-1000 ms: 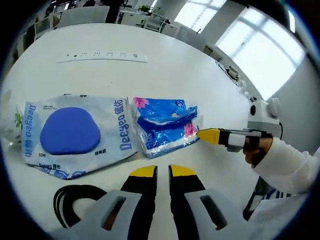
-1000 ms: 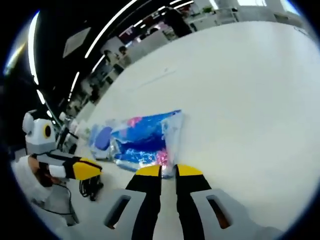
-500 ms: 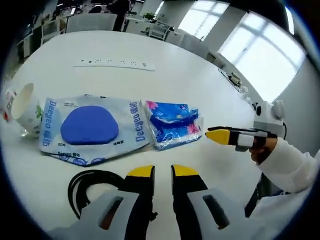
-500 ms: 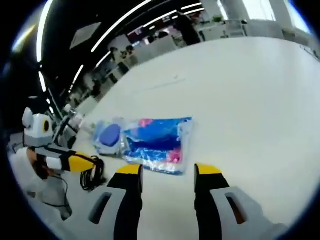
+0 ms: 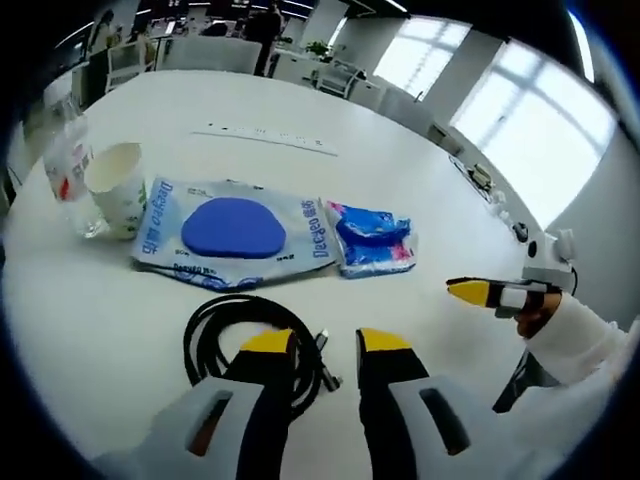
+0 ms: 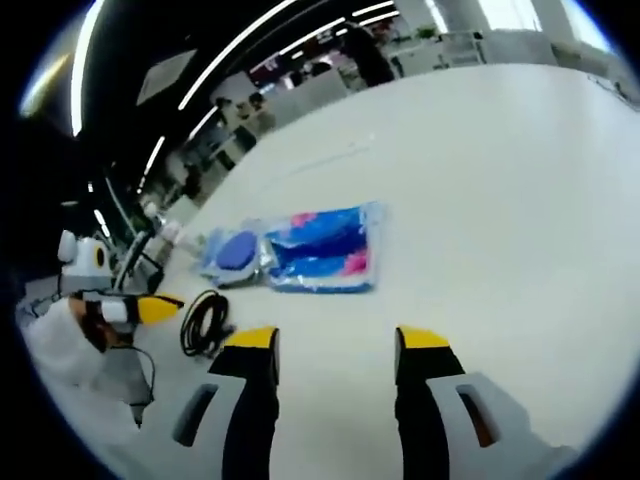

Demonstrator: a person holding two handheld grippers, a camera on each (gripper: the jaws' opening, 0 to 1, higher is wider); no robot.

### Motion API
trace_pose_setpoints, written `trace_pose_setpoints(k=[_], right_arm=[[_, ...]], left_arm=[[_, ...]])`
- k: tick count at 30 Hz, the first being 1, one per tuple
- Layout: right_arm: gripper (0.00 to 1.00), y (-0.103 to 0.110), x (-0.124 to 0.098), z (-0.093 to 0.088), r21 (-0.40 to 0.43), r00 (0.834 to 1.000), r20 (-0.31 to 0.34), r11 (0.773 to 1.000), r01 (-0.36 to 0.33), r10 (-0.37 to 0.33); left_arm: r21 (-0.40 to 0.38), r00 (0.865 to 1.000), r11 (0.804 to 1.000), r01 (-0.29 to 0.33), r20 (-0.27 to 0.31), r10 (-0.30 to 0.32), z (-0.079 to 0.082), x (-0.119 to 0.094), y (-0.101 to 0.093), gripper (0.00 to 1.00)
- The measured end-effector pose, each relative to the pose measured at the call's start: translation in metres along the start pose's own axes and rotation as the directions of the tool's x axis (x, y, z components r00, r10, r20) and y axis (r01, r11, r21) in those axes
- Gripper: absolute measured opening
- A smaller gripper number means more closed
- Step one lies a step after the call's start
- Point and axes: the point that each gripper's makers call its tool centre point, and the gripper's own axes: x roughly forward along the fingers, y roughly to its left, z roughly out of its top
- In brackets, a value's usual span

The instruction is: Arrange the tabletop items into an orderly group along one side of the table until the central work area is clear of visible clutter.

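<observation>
1. Left gripper [image 5: 325, 345]: jaws parted with a gap between the yellow tips, nothing held, poised just over the coiled black cable [image 5: 255, 345]; seen from the side in the right gripper view [image 6: 160, 304], where the spread cannot be judged.
2. Right gripper [image 6: 337, 342]: jaws wide apart, empty, above bare white table [image 6: 520, 200]; in the left gripper view [image 5: 478, 293] seen edge-on, gap unreadable.
3. Part of the cable coil hidden behind the left jaw; plug end barely legible.
4. Beyond the cable, side by side and touching: one wet-wipes pack [image 5: 232, 232] with a blue oval lid, one blue tissue pack [image 5: 373, 238] with pink flowers.
5. Left of the wipes: one paper cup [image 5: 116, 188], upright, and one clear plastic bottle [image 5: 68, 165] just beside it, blurred at the edge.
6. Further back: one white power strip [image 5: 265, 140], sockets too small to count.
7. Sleeve and hand [image 5: 535, 318] gripping the right handle, cut off at the frame edge.
</observation>
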Motion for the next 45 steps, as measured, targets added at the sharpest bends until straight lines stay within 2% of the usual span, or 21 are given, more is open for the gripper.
trace_pose_setpoints(k=[11,22,25,37,45], right_arm=[[0.4,0.003,-0.016,-0.02,0.042,1.0,-0.014,0.999,-0.015,0.016],[0.32,0.01,-0.024,-0.035,0.083,0.998,-0.029,0.995,-0.047,0.05],[0.33,0.013,-0.026,-0.038,0.08,0.998,-0.029,0.996,-0.05,0.053],[0.34,0.013,-0.028,-0.037,0.088,0.998,-0.02,0.994,-0.058,0.06],[0.34,0.017,-0.028,-0.038,0.088,0.997,-0.021,0.994,-0.069,0.071]], left_arm=[[-0.067,0.999,0.997,-0.041,0.03,0.043,-0.012,-0.02,0.02,0.27],[-0.082,0.999,0.996,-0.028,0.016,0.029,-0.019,-0.02,0.015,0.27],[-0.073,1.0,0.997,-0.024,0.008,0.025,-0.022,-0.02,0.012,0.27],[-0.051,0.999,0.997,-0.05,-0.006,0.05,-0.024,-0.024,0.016,0.33],[-0.053,0.998,0.996,-0.067,-0.006,0.067,-0.027,-0.027,0.022,0.33]])
